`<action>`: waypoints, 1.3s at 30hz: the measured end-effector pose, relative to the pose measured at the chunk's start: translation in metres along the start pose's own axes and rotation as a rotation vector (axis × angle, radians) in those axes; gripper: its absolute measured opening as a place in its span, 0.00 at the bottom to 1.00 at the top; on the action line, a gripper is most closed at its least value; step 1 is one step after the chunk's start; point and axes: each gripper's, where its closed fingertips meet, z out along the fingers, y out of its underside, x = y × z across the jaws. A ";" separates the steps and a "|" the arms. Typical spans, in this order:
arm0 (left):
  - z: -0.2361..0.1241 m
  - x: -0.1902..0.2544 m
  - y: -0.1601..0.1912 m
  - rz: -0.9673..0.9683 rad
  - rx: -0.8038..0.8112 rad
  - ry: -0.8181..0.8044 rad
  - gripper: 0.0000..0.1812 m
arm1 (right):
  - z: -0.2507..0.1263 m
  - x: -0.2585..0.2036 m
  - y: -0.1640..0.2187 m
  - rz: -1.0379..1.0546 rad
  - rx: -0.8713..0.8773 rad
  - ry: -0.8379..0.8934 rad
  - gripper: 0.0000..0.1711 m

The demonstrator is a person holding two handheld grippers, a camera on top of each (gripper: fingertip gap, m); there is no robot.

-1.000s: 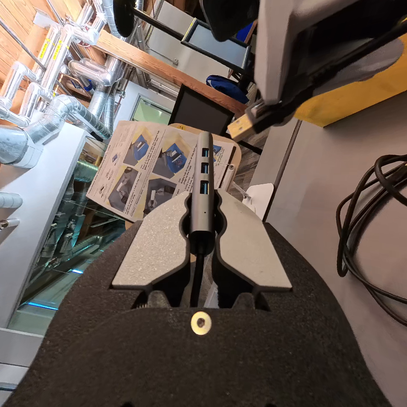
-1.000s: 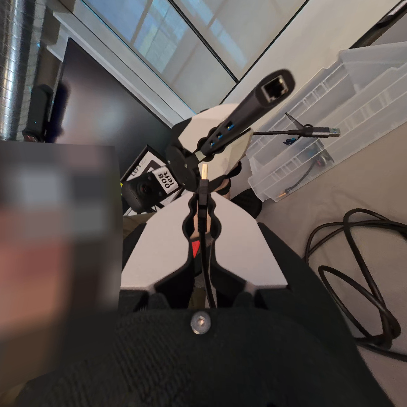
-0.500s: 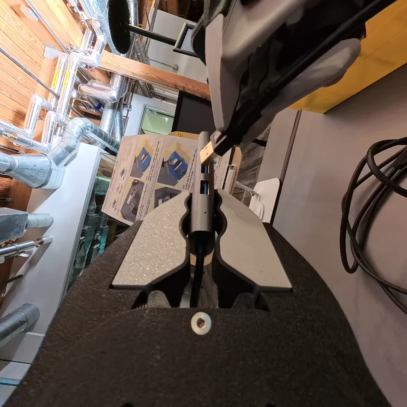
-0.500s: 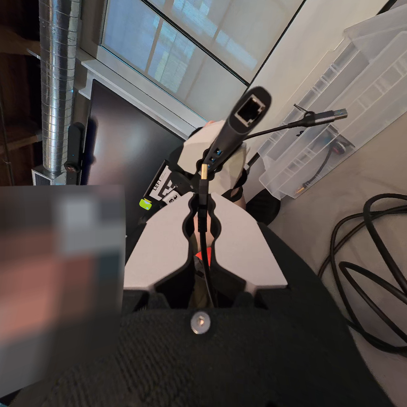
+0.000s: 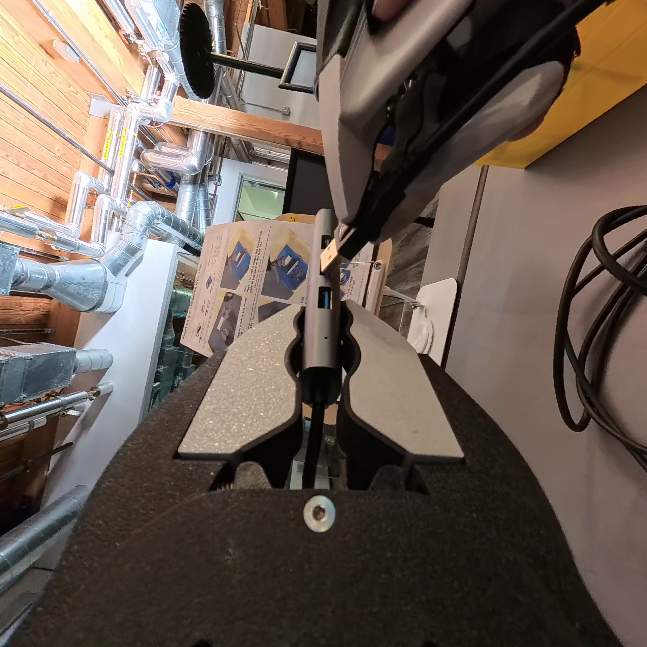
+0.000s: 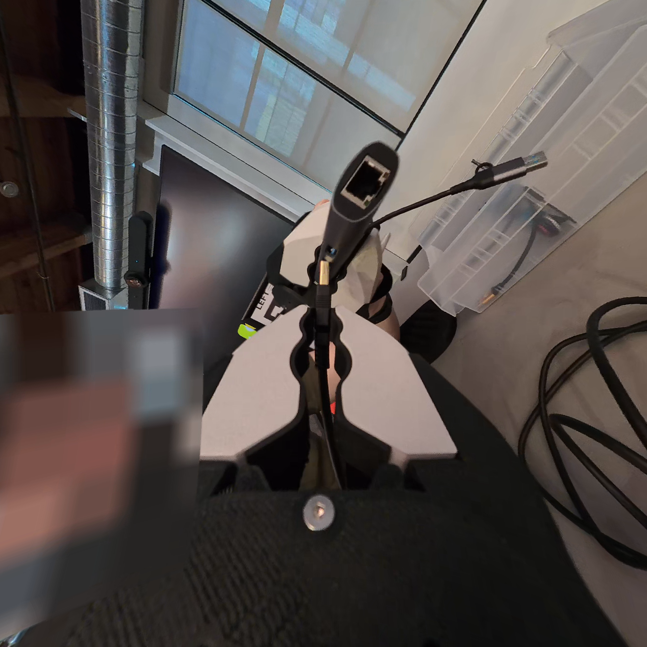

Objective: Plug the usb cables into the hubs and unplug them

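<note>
My left gripper (image 5: 320,311) is shut on a slim grey USB hub (image 5: 320,325) that points up and away, blue ports facing me. My right gripper (image 6: 322,315) is shut on a black USB cable (image 6: 322,317) with a gold plug (image 6: 324,273). In the left wrist view the right gripper (image 5: 353,224) comes down from the top right and the gold plug (image 5: 331,257) sits at the hub's middle port. In the right wrist view the hub (image 6: 353,210) points at me, its end socket visible, with the plug tip against its side ports. The hub's own cable end (image 6: 507,171) sticks out to the right.
A coil of thick black cable (image 5: 595,332) lies on the grey table to the right and also shows in the right wrist view (image 6: 595,420). A clear plastic compartment box (image 6: 525,210) stands at the table's far edge. An instruction sheet (image 5: 245,280) stands behind the hub. The tips of one gripper are about 5 cm away from the tips of the other.
My right gripper has moved down and left towards the hub. The gold plug went from clear of the hub to its middle port. The hub has tilted more end-on to the right wrist camera.
</note>
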 end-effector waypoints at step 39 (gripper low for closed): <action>0.003 0.011 0.007 0.091 -0.037 0.014 0.10 | -0.005 0.013 -0.001 -0.082 -0.008 0.105 0.12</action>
